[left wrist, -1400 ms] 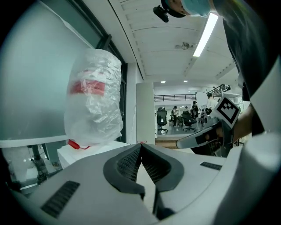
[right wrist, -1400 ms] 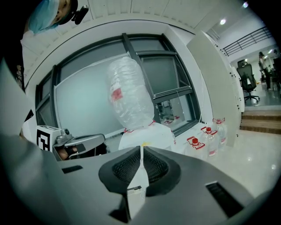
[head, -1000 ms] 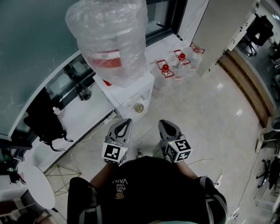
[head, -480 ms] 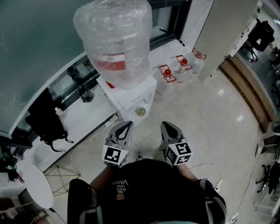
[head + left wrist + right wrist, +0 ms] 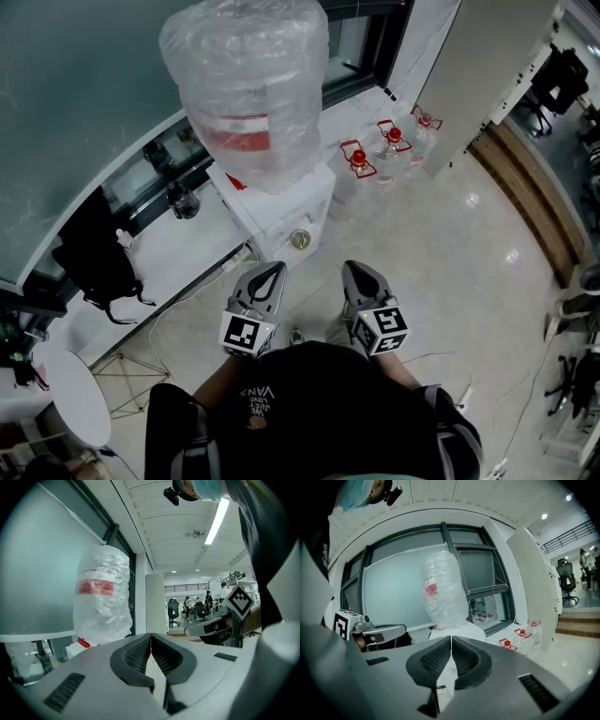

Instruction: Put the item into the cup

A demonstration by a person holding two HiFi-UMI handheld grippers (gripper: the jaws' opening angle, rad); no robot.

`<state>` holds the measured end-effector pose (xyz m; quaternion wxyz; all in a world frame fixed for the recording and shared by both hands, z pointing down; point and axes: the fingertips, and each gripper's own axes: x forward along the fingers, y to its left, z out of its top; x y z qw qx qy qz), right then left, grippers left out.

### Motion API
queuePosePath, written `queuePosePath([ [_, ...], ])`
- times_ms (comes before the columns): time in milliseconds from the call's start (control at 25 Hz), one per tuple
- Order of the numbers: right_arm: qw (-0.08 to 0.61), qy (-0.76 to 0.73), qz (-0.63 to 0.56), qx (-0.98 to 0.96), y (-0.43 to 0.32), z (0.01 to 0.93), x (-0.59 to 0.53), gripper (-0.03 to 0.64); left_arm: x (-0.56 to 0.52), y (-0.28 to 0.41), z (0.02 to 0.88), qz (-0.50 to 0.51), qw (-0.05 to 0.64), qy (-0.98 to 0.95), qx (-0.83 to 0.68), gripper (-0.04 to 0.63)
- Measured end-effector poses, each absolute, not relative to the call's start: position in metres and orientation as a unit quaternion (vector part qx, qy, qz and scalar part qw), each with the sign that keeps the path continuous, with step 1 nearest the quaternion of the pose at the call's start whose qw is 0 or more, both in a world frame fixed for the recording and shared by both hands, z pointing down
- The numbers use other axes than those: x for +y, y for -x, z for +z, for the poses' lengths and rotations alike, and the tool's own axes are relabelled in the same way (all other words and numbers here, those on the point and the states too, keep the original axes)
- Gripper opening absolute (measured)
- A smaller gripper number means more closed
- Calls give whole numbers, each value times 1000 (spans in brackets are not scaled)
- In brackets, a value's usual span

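Two grippers are held close in front of the person's dark shirt (image 5: 319,403), side by side and a little apart, tips pointing forward: the left gripper (image 5: 272,270) and the right gripper (image 5: 356,270). Both are clenched on nothing. In the left gripper view the ribbed pads (image 5: 138,653) meet at their tips with only background behind them, and in the right gripper view the pads (image 5: 464,657) meet the same way. Ahead stands a white water dispenser (image 5: 281,206) carrying a large water jug (image 5: 248,94) wrapped in clear plastic (a red label band shows through the wrap). A small round object (image 5: 300,240) sits on the dispenser's front, just beyond the gripper tips. It may be the cup, but it is too small to tell, and the item itself cannot be picked out in any view. Red-capped bottles (image 5: 389,141) stand on the pale floor (image 5: 441,253) to the dispenser's right. A black bag (image 5: 94,253) lies on the white ledge (image 5: 178,258) to its left.
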<state>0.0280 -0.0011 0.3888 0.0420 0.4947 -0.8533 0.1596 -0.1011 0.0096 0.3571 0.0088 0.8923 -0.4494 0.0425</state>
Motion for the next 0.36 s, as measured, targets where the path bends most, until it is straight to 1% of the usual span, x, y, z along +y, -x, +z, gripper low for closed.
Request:
queuePosePath([
  [360, 39, -492, 160, -855, -27, 388, -6, 44, 4, 101, 357, 42, 7, -890, -453, 20],
])
